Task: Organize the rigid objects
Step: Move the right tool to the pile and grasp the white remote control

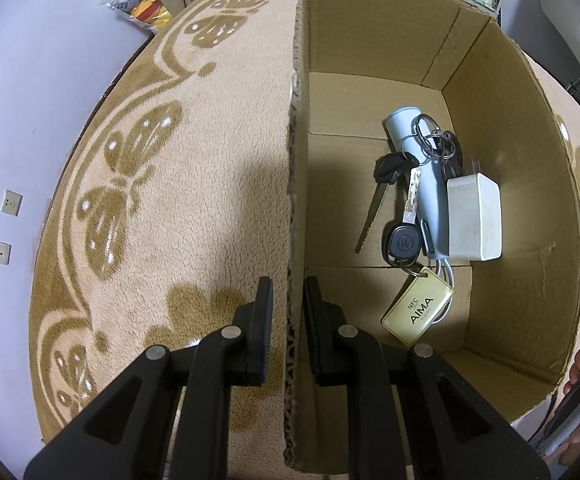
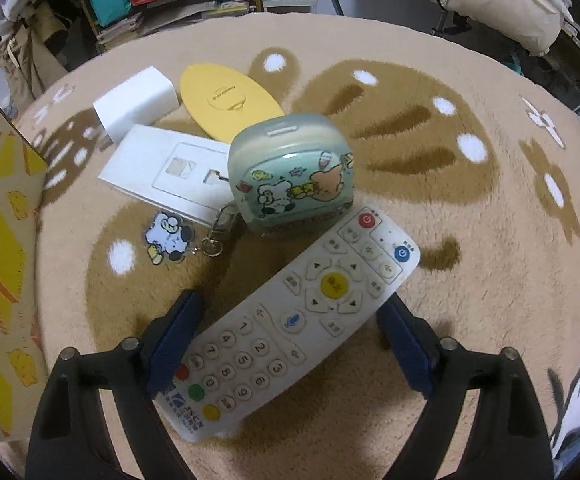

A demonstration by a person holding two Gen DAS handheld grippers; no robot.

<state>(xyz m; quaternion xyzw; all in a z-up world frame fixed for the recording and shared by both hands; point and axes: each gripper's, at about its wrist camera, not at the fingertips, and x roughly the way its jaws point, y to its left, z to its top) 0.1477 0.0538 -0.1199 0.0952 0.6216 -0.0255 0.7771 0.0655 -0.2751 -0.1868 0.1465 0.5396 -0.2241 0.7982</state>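
Right wrist: remote (image 2: 290,320) between spread fingers of right gripper (image 2: 290,344).

The box (image 1: 369,92) is bare along its left side; keys (image 1: 401,204) and a charger (image 1: 474,222) crowd the right. Around the remote (image 2: 290,320), carpet (image 2: 469,320) lies bare to the right; a pouch (image 2: 290,184) blocks ahead

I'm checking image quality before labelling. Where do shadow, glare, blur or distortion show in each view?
Left wrist view: fisheye bends the cardboard box wall; a soft shadow lies on the blanket; the key tag stays readable. Right wrist view: the remote looks curved by the lens, its buttons sharp; the room at the edges is smeared; no strong glare.
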